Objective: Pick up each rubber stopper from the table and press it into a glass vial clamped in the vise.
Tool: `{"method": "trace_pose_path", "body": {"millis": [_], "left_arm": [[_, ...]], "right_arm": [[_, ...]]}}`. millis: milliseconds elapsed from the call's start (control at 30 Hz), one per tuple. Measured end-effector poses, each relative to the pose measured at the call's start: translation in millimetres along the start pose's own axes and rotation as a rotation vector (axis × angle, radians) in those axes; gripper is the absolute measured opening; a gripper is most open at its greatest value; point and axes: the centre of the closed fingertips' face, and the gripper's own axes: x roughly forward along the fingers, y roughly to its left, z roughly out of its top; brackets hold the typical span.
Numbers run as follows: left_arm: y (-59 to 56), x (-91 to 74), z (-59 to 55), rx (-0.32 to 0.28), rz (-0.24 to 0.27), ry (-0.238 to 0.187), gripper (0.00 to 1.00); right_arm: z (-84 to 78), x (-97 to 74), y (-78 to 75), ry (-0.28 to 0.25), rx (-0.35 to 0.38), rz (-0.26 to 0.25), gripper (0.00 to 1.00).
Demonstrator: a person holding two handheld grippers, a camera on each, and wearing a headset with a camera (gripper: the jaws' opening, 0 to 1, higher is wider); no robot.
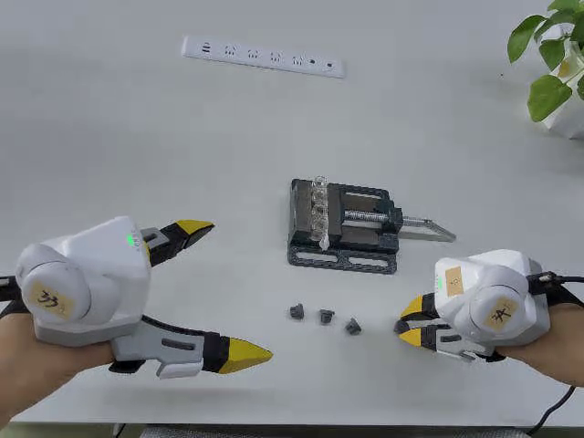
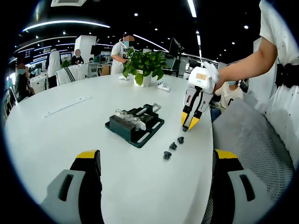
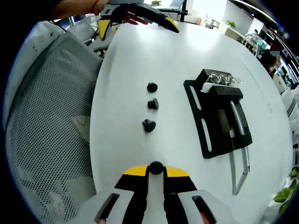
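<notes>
A black vise (image 1: 342, 228) stands mid-table with a row of clear glass vials (image 1: 319, 210) clamped in it. Three dark rubber stoppers (image 1: 326, 317) lie in a line in front of it. My right gripper (image 1: 408, 322) hovers just right of that line, shut on another rubber stopper (image 3: 155, 168) between its yellow tips. In the right gripper view the loose stoppers (image 3: 153, 103) lie ahead, the vise (image 3: 219, 116) to their right. My left gripper (image 1: 224, 288) is open wide at the near left, nothing between its fingers. In the left gripper view the vise (image 2: 135, 126), the stoppers (image 2: 173, 146) and the right gripper (image 2: 189, 123) lie ahead.
A white power strip (image 1: 263, 55) lies at the far side of the table. A potted plant (image 1: 552, 64) stands at the far right. The vise's handle (image 1: 429, 226) sticks out to the right. A mesh chair (image 3: 46, 130) is beside the near table edge.
</notes>
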Motion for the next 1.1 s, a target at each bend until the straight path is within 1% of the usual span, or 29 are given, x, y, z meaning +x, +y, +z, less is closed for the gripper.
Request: {"method": "trace_pose_path", "body": {"millis": [267, 600, 833, 1100], "left_arm": [[-0.2, 0.4, -0.8, 0.000, -0.004, 0.001, 0.99], [-1.7, 0.8, 0.9, 0.003, -0.005, -0.004, 0.99], [-2.6, 0.8, 0.9, 0.005, -0.008, -0.002, 0.99], [-0.6, 1.2, 1.7, 0.014, -0.011, -0.003, 0.99]], "right_arm": [[0.8, -0.8, 0.1, -0.012, 0.006, 0.002, 0.07], [2.2, -8.7, -1.2, -0.039, 0.032, 0.000, 0.07], [14.2, -19.2, -4.4, -0.064, 0.037, -0.004, 0.07], [36.3, -35.6, -9.0, -0.098, 0.027, -0.001, 0.07]]}}
